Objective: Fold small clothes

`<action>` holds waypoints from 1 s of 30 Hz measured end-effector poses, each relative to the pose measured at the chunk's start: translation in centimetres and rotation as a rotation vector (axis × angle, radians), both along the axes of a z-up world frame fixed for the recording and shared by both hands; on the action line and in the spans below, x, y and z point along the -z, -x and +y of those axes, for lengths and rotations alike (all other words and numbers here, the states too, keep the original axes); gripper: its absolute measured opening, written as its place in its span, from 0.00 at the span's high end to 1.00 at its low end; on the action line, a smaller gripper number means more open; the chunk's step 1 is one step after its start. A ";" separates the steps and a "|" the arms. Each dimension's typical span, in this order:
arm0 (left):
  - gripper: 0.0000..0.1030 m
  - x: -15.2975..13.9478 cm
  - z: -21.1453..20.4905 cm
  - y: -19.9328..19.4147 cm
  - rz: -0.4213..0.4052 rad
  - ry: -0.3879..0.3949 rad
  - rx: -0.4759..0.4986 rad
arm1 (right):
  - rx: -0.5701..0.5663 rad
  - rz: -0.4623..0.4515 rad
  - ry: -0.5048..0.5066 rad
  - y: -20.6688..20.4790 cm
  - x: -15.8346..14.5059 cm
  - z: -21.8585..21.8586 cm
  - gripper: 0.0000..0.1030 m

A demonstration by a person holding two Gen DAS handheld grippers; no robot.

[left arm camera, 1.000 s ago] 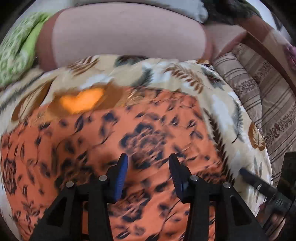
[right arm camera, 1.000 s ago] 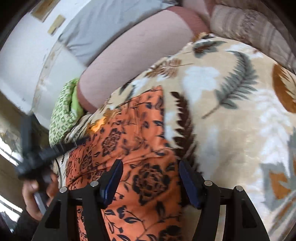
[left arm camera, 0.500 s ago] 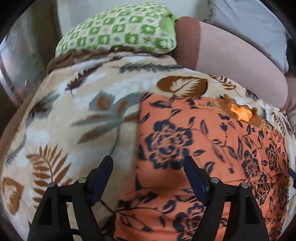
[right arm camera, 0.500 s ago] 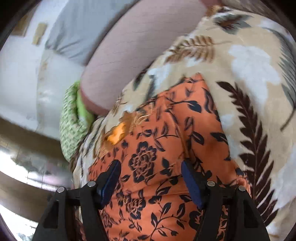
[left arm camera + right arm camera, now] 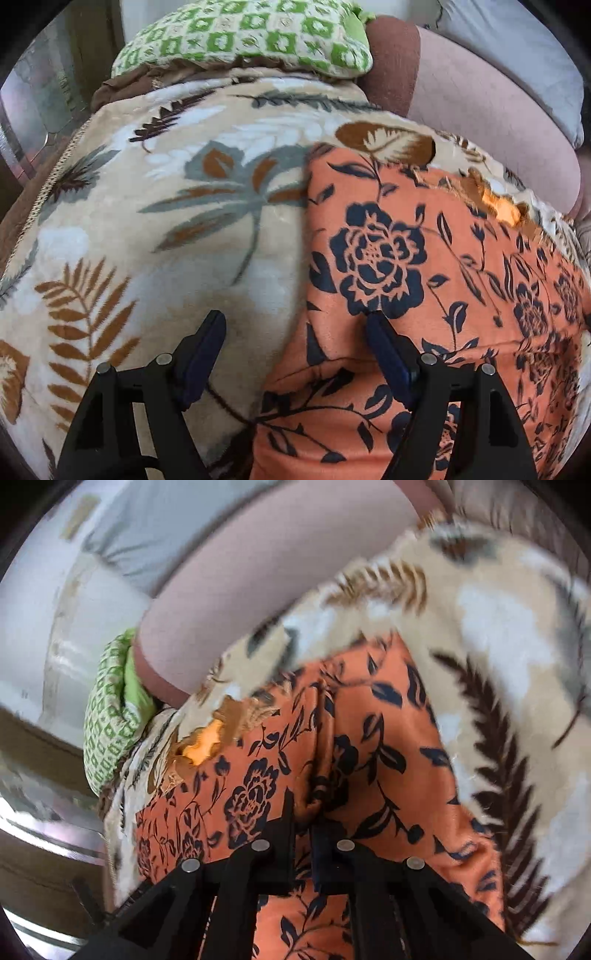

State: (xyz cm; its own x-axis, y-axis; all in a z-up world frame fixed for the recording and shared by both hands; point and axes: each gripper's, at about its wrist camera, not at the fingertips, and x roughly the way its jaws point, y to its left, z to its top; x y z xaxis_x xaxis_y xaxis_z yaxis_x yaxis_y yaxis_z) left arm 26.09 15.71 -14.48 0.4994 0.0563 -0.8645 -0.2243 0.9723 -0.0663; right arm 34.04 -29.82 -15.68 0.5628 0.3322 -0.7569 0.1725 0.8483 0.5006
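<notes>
Surface: a cream blanket (image 5: 155, 258) with leaf prints, spread over a bed.
Room: a green checked pillow (image 5: 243, 37) lies at the blanket's far edge, beside a pink bolster (image 5: 480, 110); a grey pillow (image 5: 517, 48) sits behind the bolster, against a pale wall (image 5: 26, 609).
Hard to see: the right view is blurred by motion; the cloth's near edge runs out of frame under both claws.
Cloth: an orange cloth (image 5: 424, 280) with dark flowers lies flat on the blanket.
Left claw (image 5: 295, 354): spread wide, straddling the cloth's left edge, one finger over blanket, the other over cloth; contact unclear.
Right claw (image 5: 303, 830): pinched tight on a raised fold of the cloth (image 5: 369, 738).
</notes>
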 end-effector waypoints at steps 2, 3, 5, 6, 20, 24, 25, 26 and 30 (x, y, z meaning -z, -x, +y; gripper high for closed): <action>0.24 -1.2 -0.3 0.2 -0.051 -0.002 -0.016 | -0.018 0.059 0.093 0.1 1.7 0.6 0.93; 0.24 -1.6 -0.6 0.1 -0.060 -0.007 -0.010 | -0.005 0.089 0.079 0.1 2.8 0.4 0.90; 0.24 -2.0 -2.3 -0.4 -0.058 -0.037 0.046 | 0.014 0.086 0.035 0.4 3.7 -0.2 0.89; 0.23 -1.6 -3.2 -0.8 -0.038 -0.079 0.072 | 0.015 0.074 0.042 0.6 3.2 -0.2 0.87; 0.07 1.1 -2.6 -2.9 0.101 -0.113 0.050 | -0.010 0.098 -0.118 -1.1 3.6 -0.5 0.74; 0.08 -1.2 -2.0 -0.9 0.045 -0.122 0.050 | 0.043 0.053 0.121 2.2 -0.6 -0.9 0.50; 0.08 -1.9 -1.7 0.1 0.034 -0.117 0.053 | 0.047 0.046 0.121 3.4 -1.2 -1.5 0.42; 0.08 -2.5 -1.4 1.0 0.017 -0.105 0.055 | 0.050 0.039 0.120 4.4 -1.8 -2.0 0.38; 0.08 -5.1 0.6 6.1 -0.040 -0.071 0.028 | 0.075 0.022 0.121 8.5 -3.5 -4.1 0.38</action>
State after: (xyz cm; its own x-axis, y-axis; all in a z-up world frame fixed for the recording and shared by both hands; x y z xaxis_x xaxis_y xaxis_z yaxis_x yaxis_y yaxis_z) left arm 20.01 16.29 -9.42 0.5353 0.1020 -0.8385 -0.1953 0.9807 -0.0054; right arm 25.59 -33.94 -12.15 0.5655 0.1954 -0.8013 0.2472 0.8867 0.3907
